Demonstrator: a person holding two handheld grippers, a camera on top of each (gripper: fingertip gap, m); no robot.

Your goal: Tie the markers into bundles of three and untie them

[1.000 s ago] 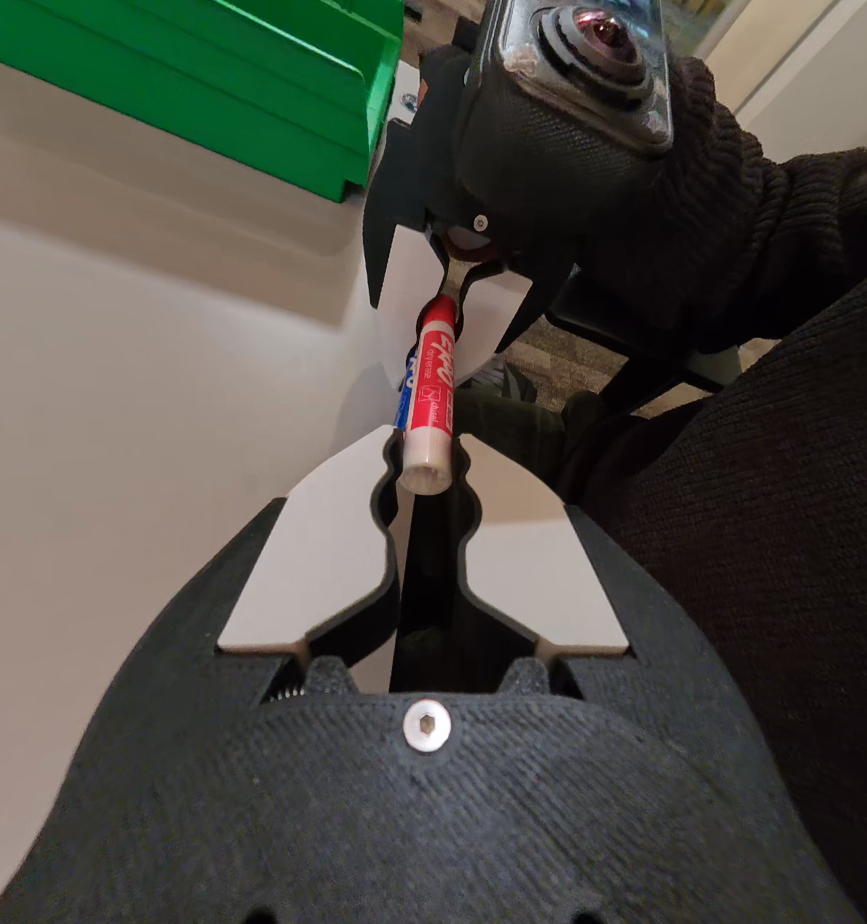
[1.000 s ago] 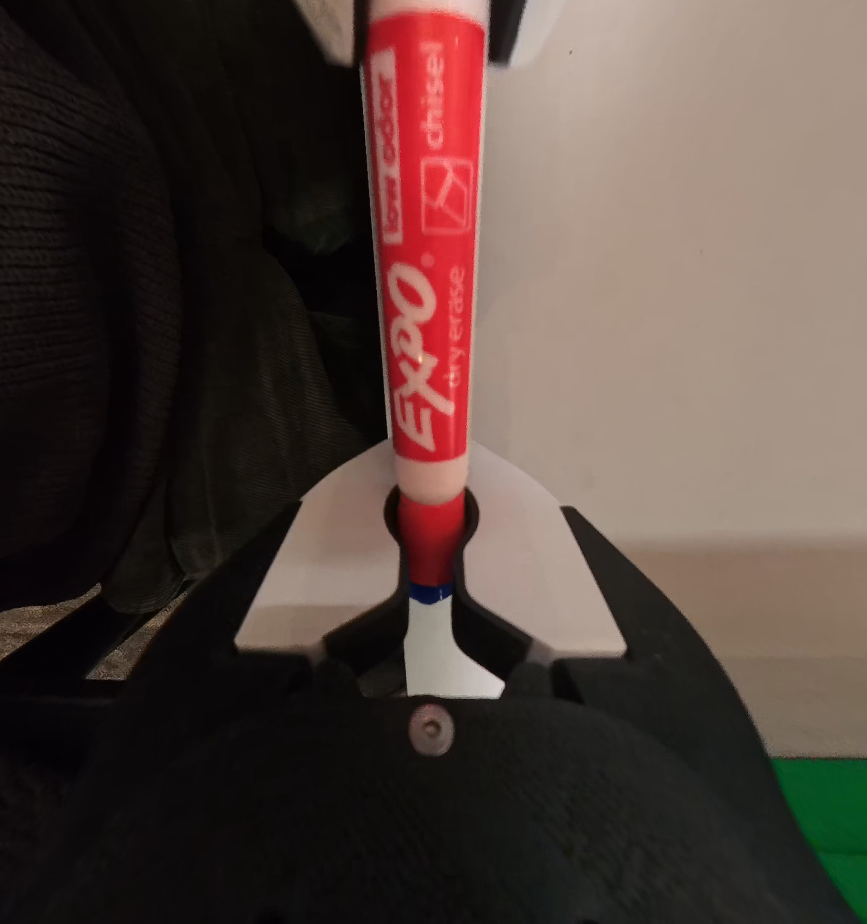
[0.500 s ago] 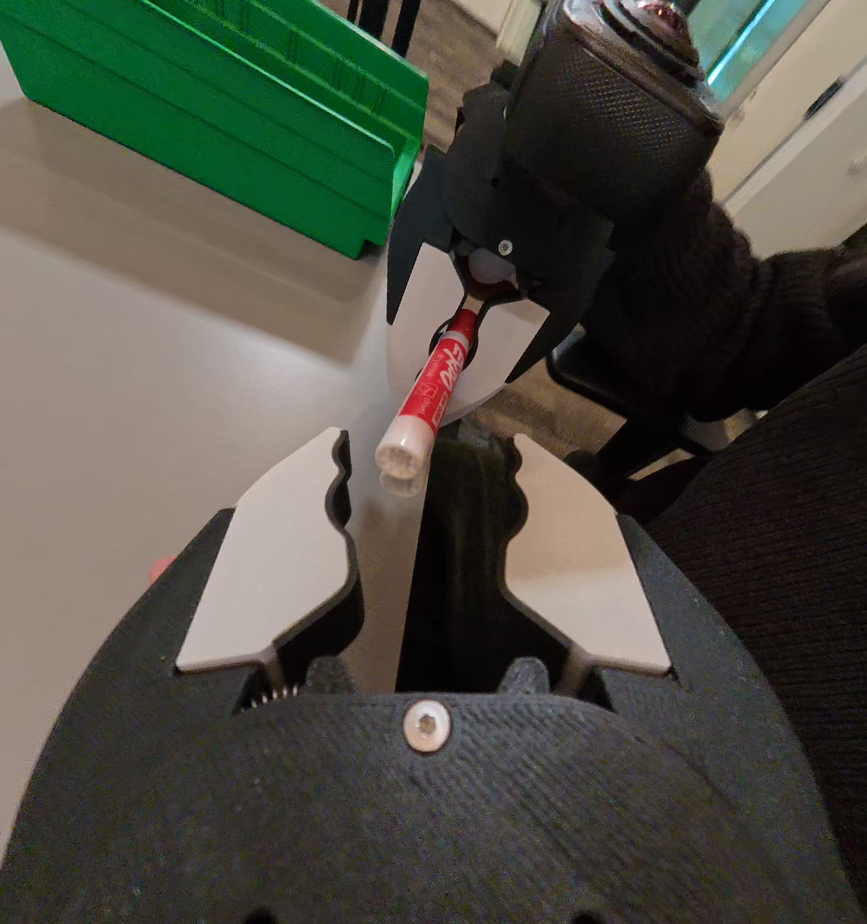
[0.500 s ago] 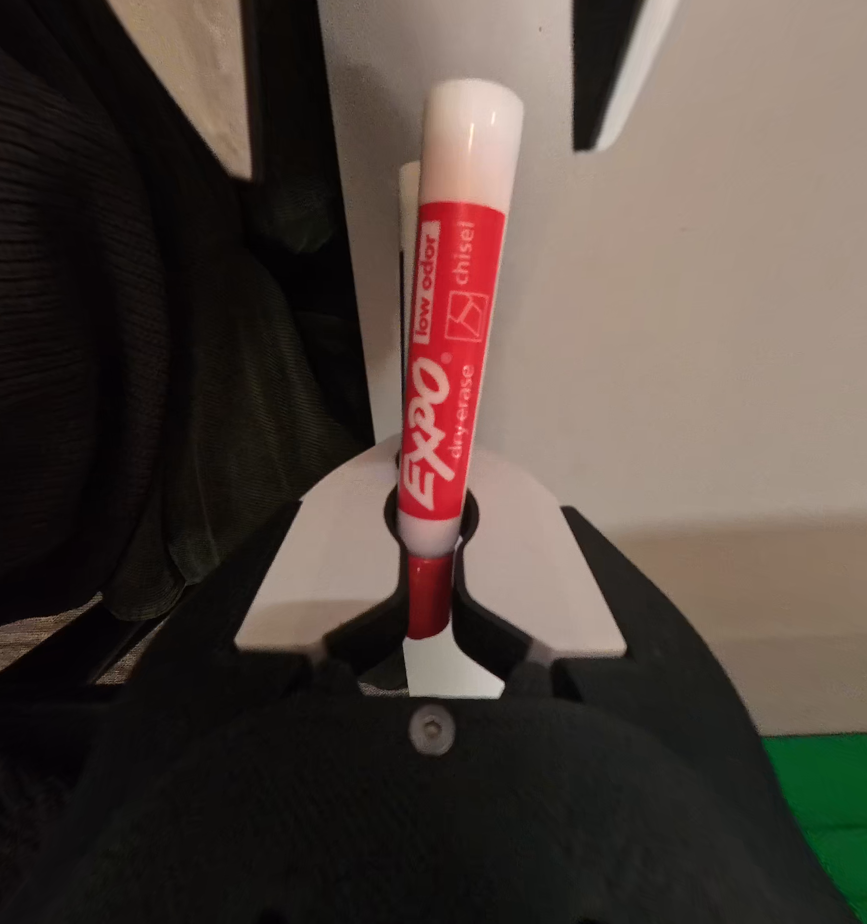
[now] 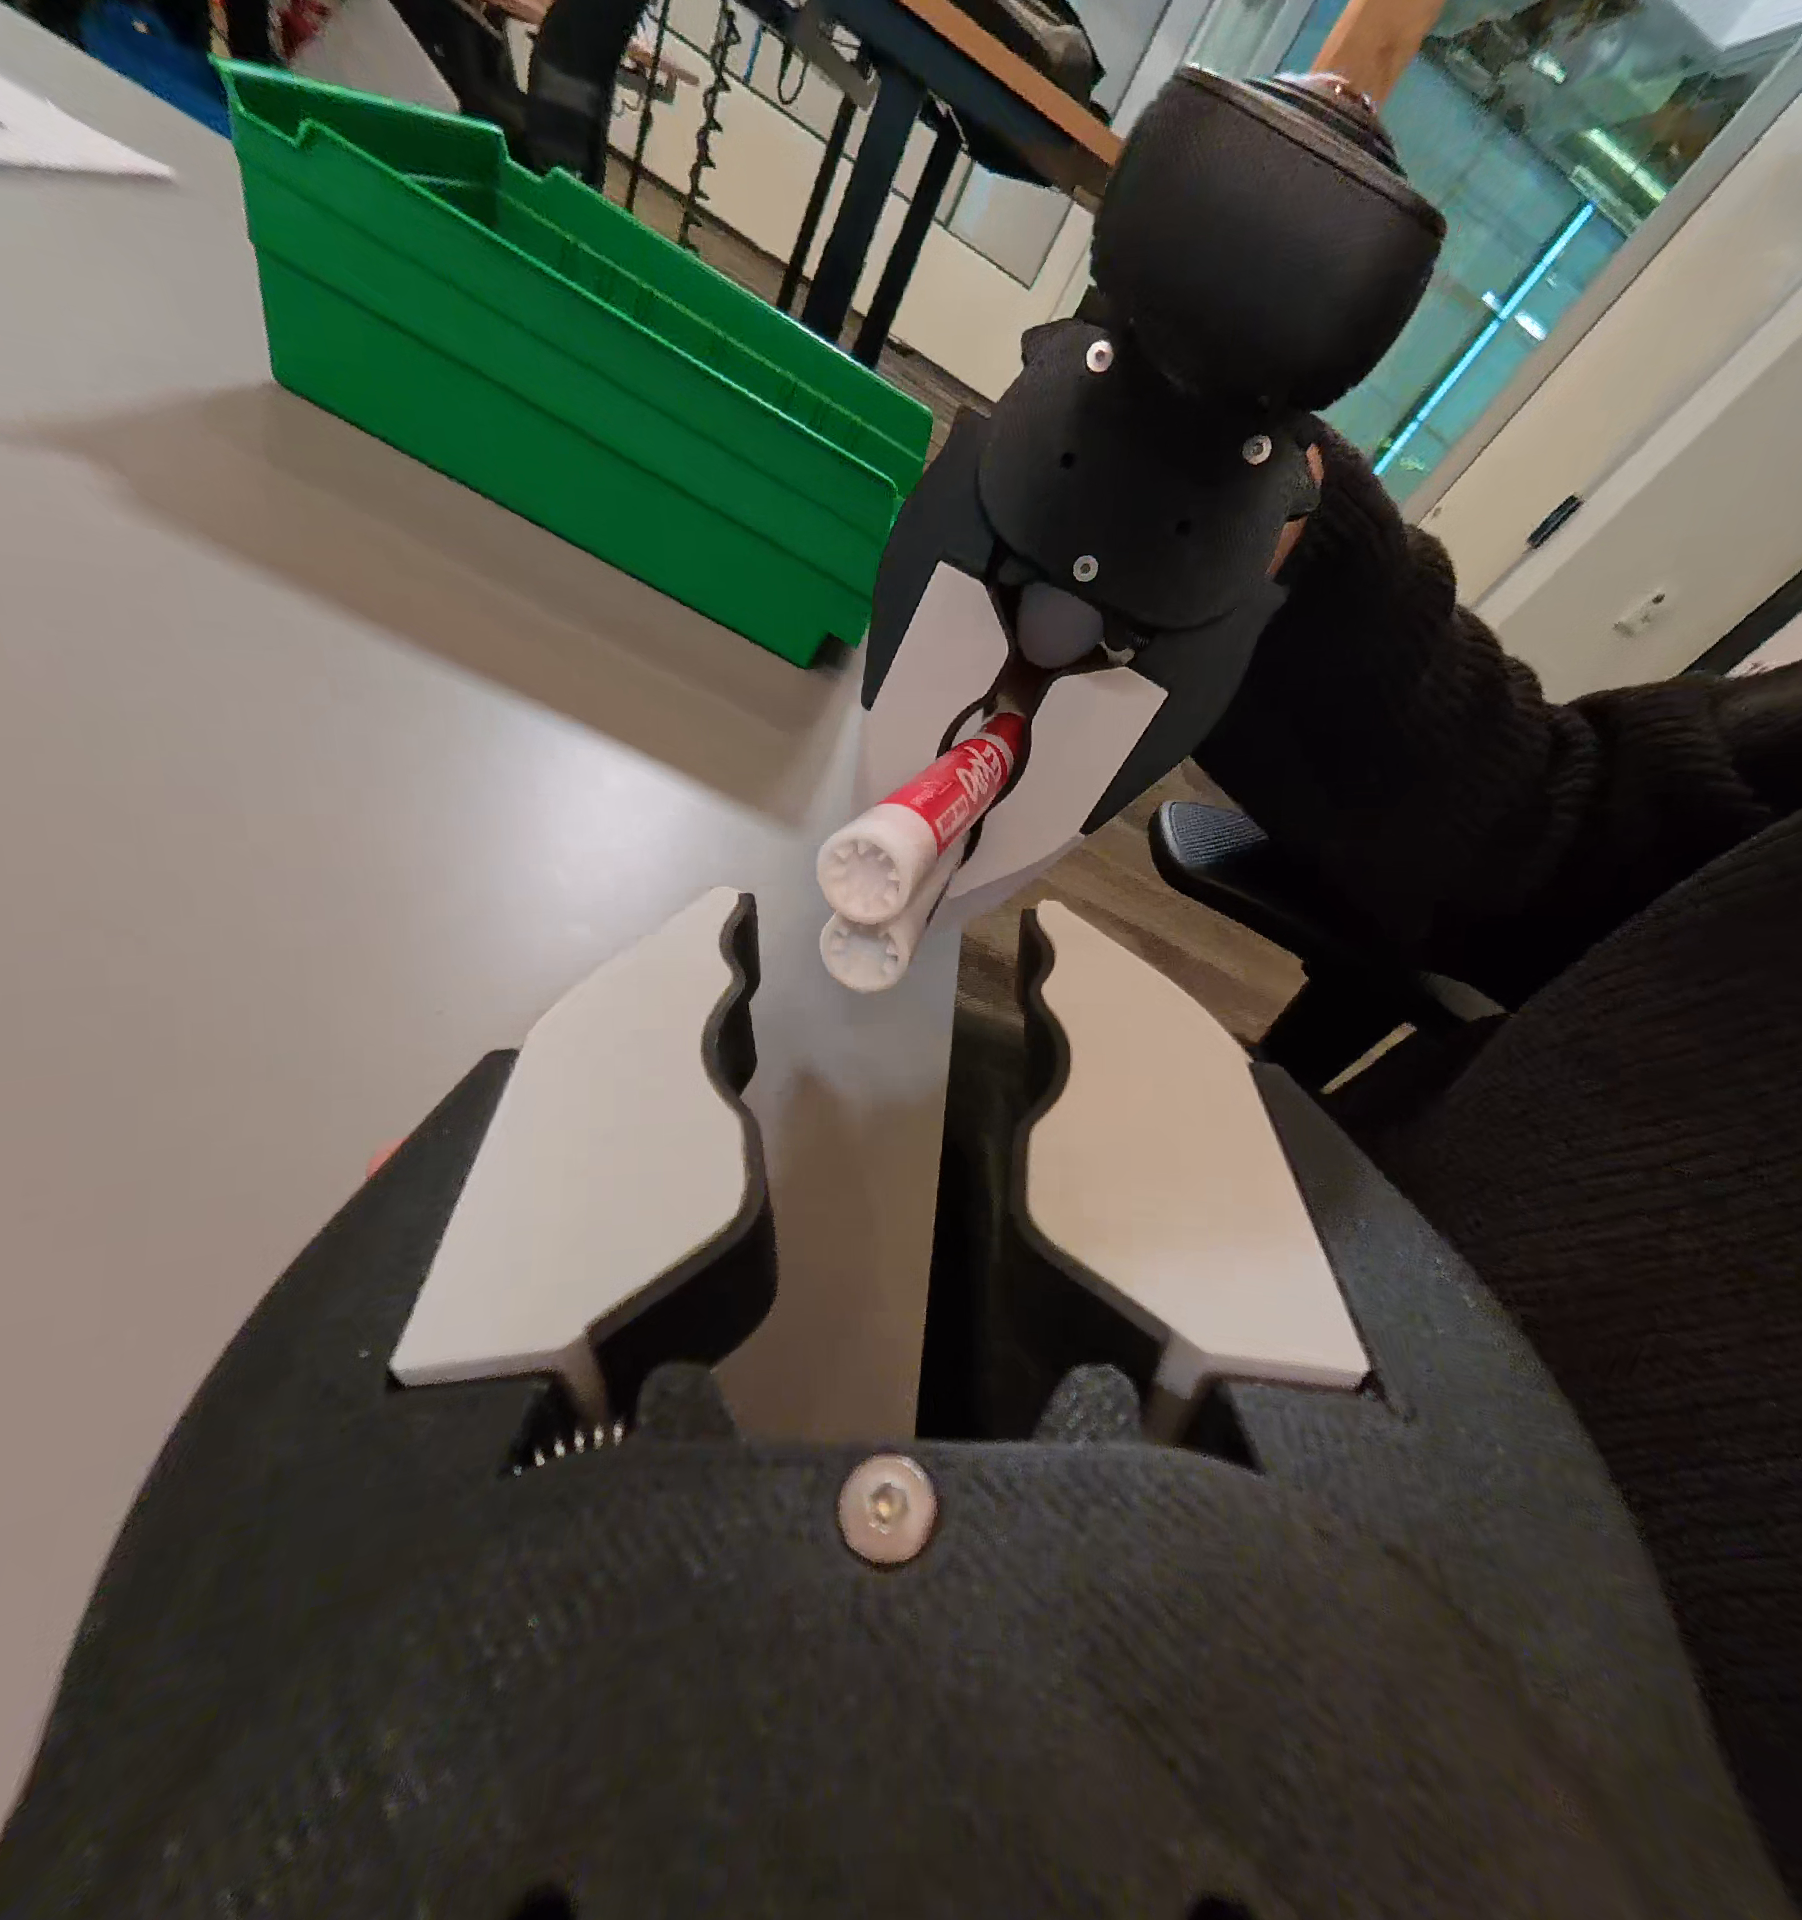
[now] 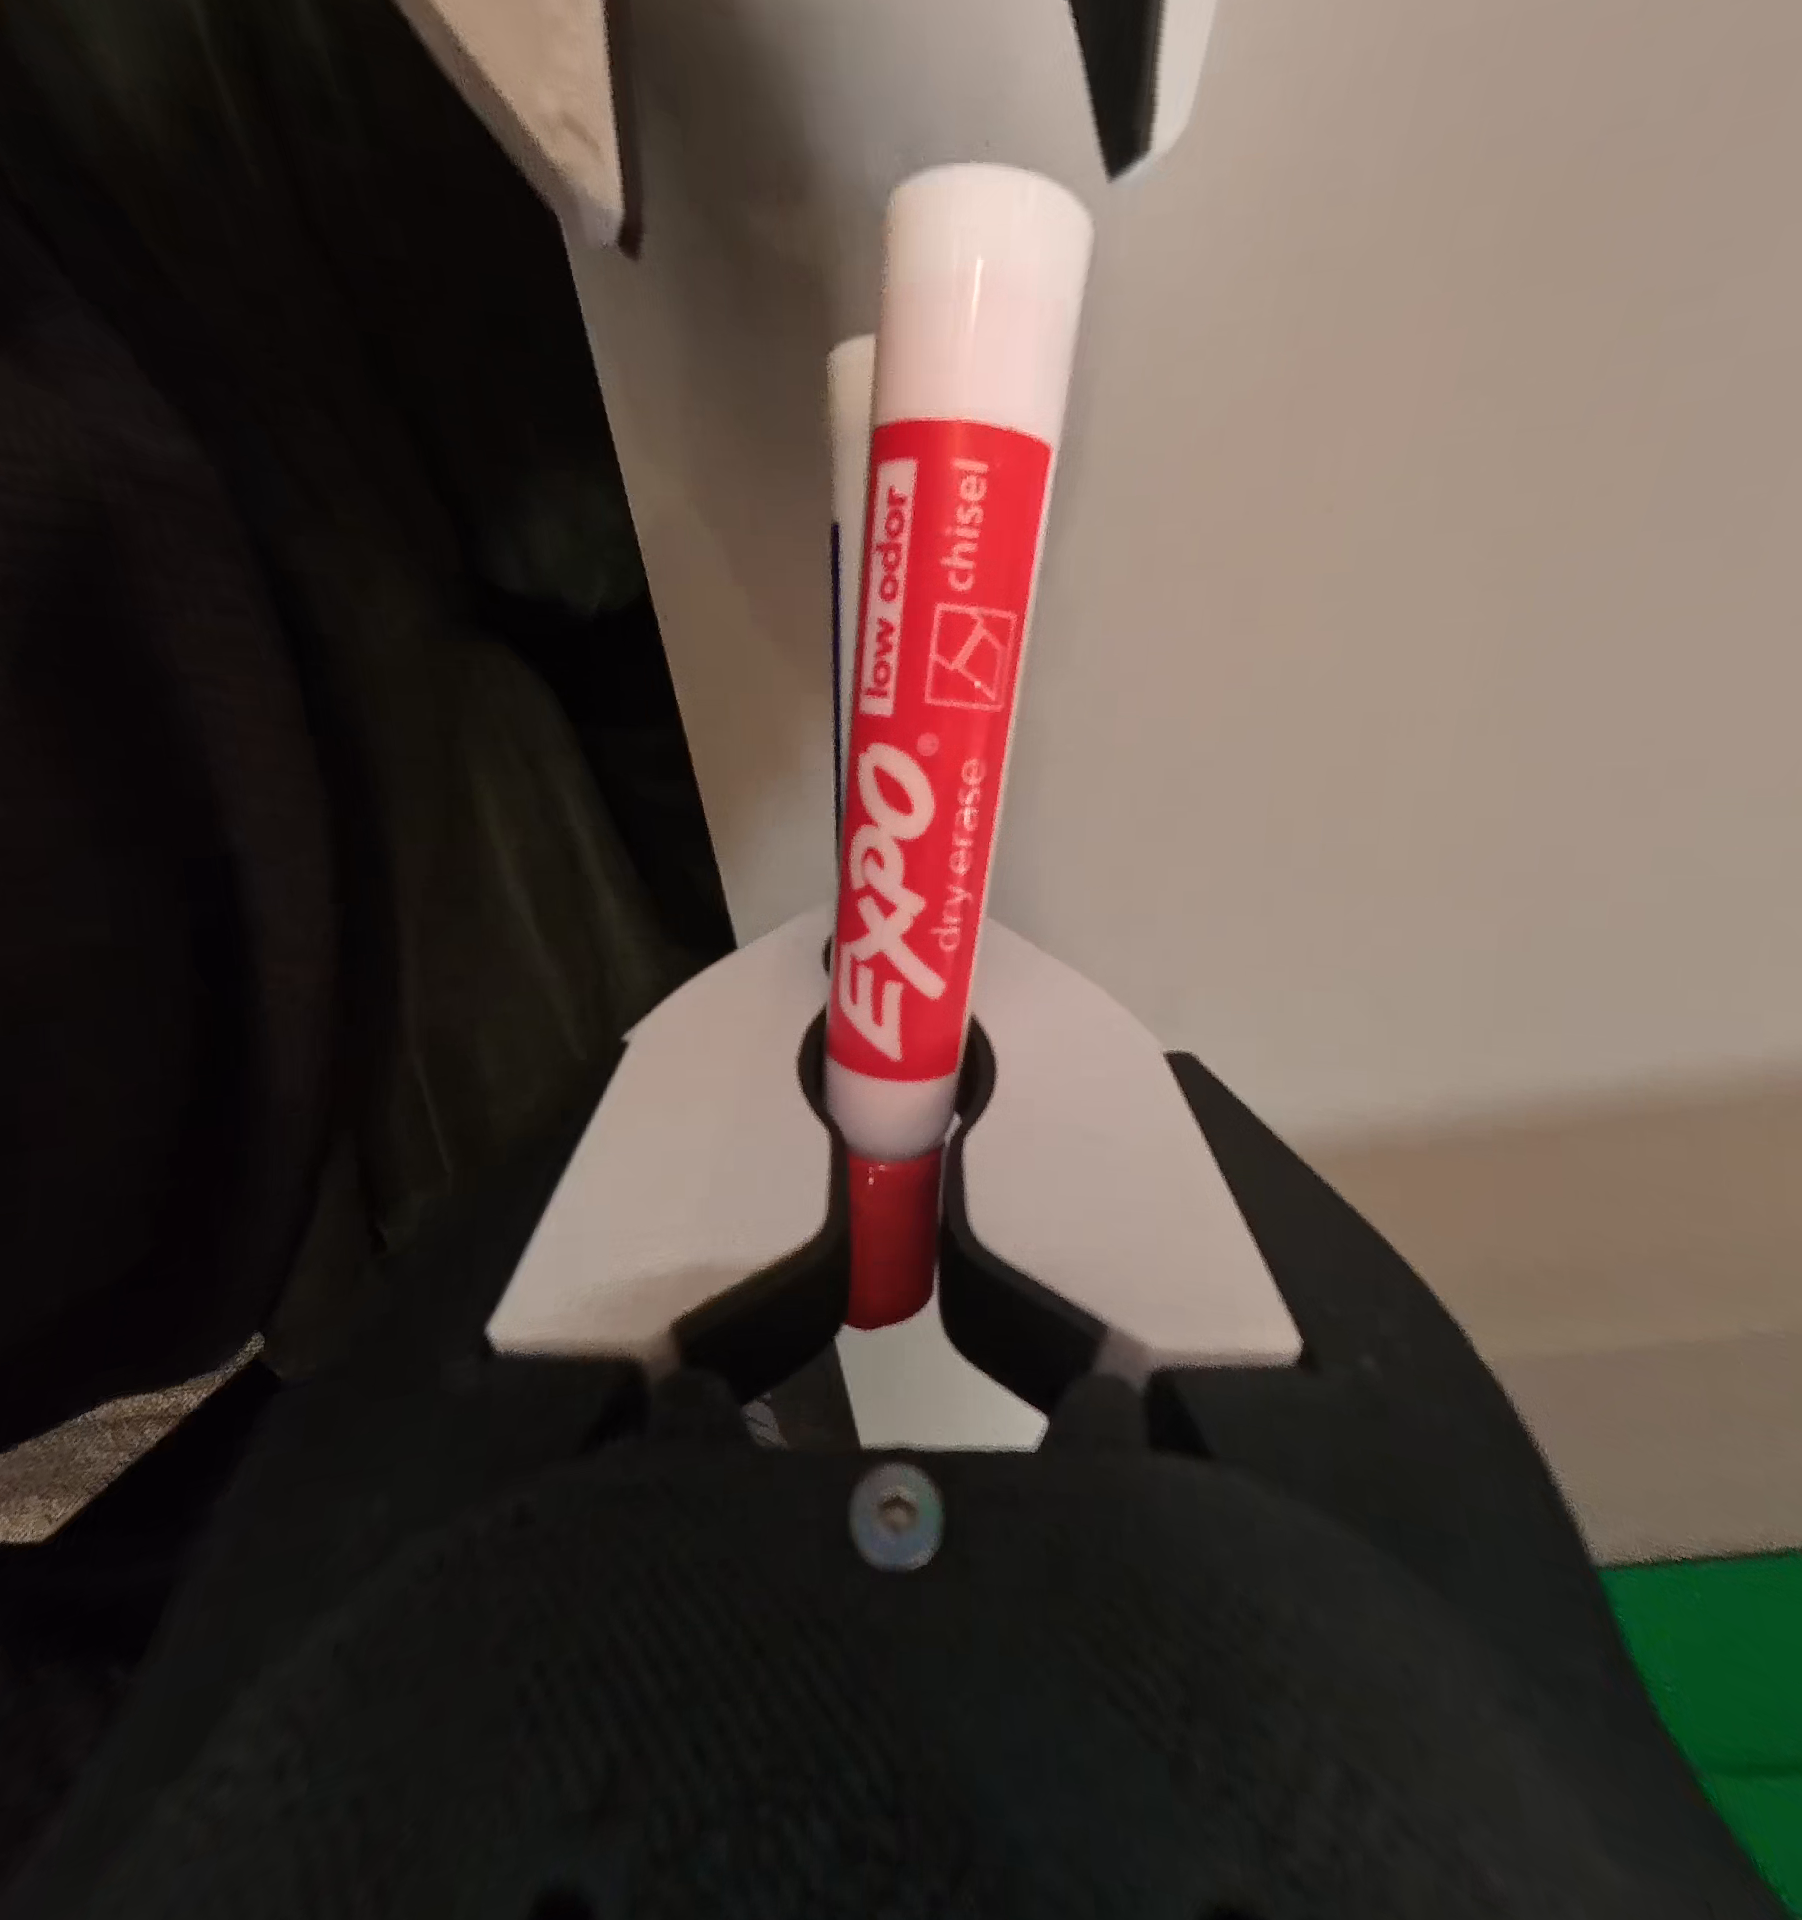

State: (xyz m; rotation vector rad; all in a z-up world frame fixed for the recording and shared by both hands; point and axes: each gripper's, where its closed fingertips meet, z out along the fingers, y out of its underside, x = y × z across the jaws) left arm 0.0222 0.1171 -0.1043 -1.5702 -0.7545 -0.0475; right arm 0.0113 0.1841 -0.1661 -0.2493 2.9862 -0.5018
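Note:
My right gripper (image 6: pixel 907 961) is shut on the red end of a red-and-white marker (image 6: pixel 938 727), which points away from it. In the left wrist view the right gripper (image 5: pixel 990 790) holds the marker (image 5: pixel 928 805) just above the grey table (image 5: pixel 253 727), white end toward me. My left gripper (image 5: pixel 886 925) is open and empty, a short way in front of that white end. Its spread fingers (image 6: pixel 585 125) show at the top of the right wrist view. A second marker (image 5: pixel 866 951) with a blue stripe lies under the red one, mostly hidden (image 6: pixel 847 436).
A green plastic bin (image 5: pixel 564 343) stands on the table behind the right gripper, and its corner shows in the right wrist view (image 6: pixel 1790 1683). A person's dark sleeve (image 5: pixel 1448 675) and dark clothing fill the right side. A small red thing (image 5: pixel 383 1148) peeks out beside my left finger. There is about 10 cm between the tips of the two grippers.
My left gripper was shut on the marker's white end. It has let go, opened wide and drawn back. The right gripper kept its hold on the marker.

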